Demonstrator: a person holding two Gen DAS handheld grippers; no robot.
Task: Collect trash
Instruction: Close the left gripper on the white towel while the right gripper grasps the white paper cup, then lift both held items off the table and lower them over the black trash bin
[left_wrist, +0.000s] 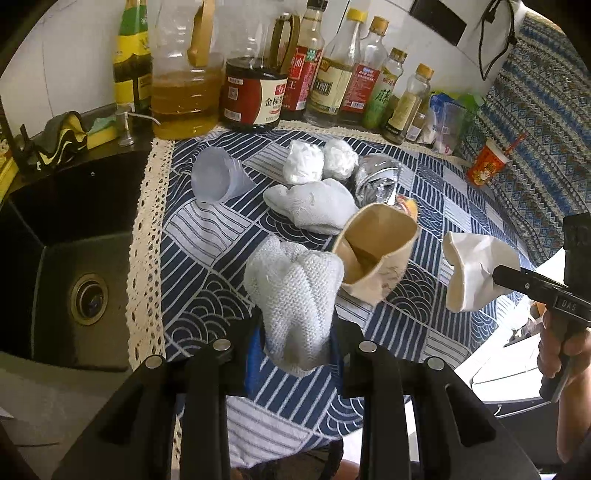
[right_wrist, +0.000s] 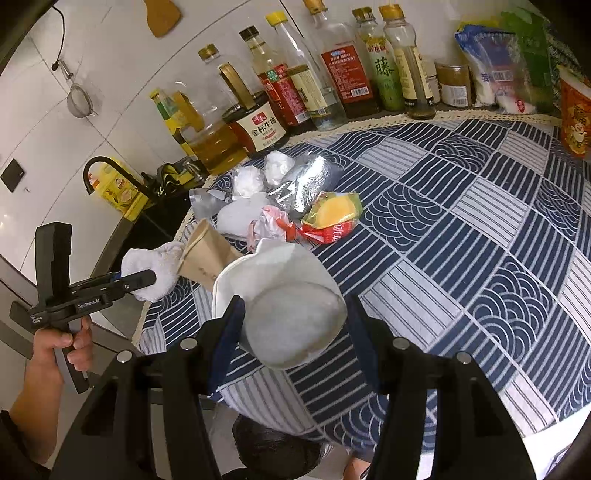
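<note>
Far left of the left gripper the counter ends at a black sink, and the lace border of the blue patterned cloth marks that edge. The left gripper's jaws are pressed together on a white knitted rag, lifted clear of the cloth. Ahead of it and slightly left lies a tipped clear plastic cup; straight ahead are a second white rag, two tissue wads and a foil wrapper, with a brown paper cup just right of the held rag. A row of bottles closes off the far edge.

The right gripper pinches a crushed white paper cup by its base. To its upper left sits the trash pile, including a yellow and red wrapper. Right of this gripper the cloth lies bare up to an orange cup at the far right.
</note>
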